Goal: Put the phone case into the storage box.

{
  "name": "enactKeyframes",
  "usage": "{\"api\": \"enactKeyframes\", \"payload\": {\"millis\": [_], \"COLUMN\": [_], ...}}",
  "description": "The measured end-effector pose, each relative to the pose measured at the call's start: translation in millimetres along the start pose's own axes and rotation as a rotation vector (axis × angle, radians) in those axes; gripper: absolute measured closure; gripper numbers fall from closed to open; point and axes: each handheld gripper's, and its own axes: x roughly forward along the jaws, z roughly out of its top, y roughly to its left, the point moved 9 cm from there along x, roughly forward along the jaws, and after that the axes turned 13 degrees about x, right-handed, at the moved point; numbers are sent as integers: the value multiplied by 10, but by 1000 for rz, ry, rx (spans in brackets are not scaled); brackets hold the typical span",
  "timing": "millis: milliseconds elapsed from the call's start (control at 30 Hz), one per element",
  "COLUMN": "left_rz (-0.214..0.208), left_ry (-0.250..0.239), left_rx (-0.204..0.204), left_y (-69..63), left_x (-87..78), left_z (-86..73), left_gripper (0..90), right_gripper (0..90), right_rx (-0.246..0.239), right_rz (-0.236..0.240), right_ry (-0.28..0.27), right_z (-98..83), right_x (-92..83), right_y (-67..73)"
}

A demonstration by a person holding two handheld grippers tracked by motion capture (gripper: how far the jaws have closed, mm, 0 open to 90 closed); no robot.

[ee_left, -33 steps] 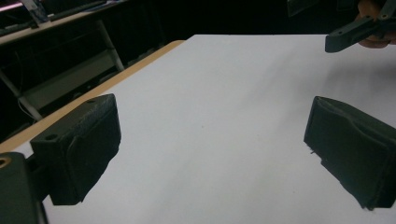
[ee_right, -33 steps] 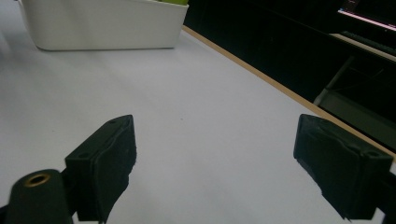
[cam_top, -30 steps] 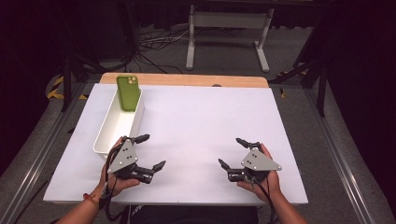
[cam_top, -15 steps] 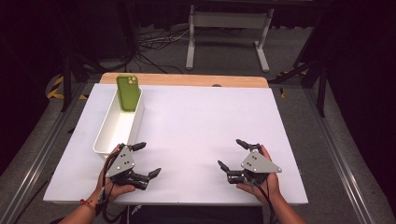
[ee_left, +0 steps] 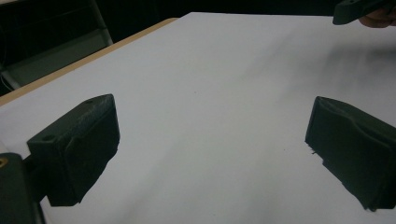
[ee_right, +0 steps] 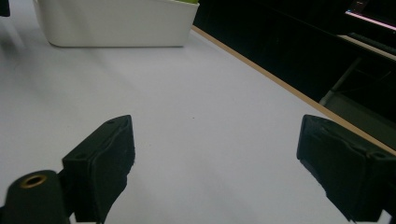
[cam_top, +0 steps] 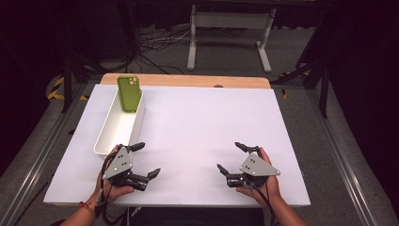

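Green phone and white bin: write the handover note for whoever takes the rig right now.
Left hand-held gripper: open, empty, low over the table's near left part, just short of the white bin's near end.
Right hand-held gripper: open, empty, near right part of the table.
Green phone: leaning at the bin's far end, camera side showing, lower end inside the bin.
Done: nothing grasped; phone sits in the bin.
Left: probably the phone or bin is next; the left gripper is nearer, so reach with it.
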Motion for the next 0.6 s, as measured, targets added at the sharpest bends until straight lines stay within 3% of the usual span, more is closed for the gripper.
{"api": "enactKeyframes", "payload": {"millis": [600], "left_rz": [-11], "left_ry": [5], "left_rx": [8], "left_y": [-22], "left_x": [10], "left_z": [-1], "left_gripper": [48], "right_gripper": [124], "right_rx": [2], "right_rz": [18], "right_ry": [19], "right_z": [-43], "right_x": [32], "right_y": [51]}}
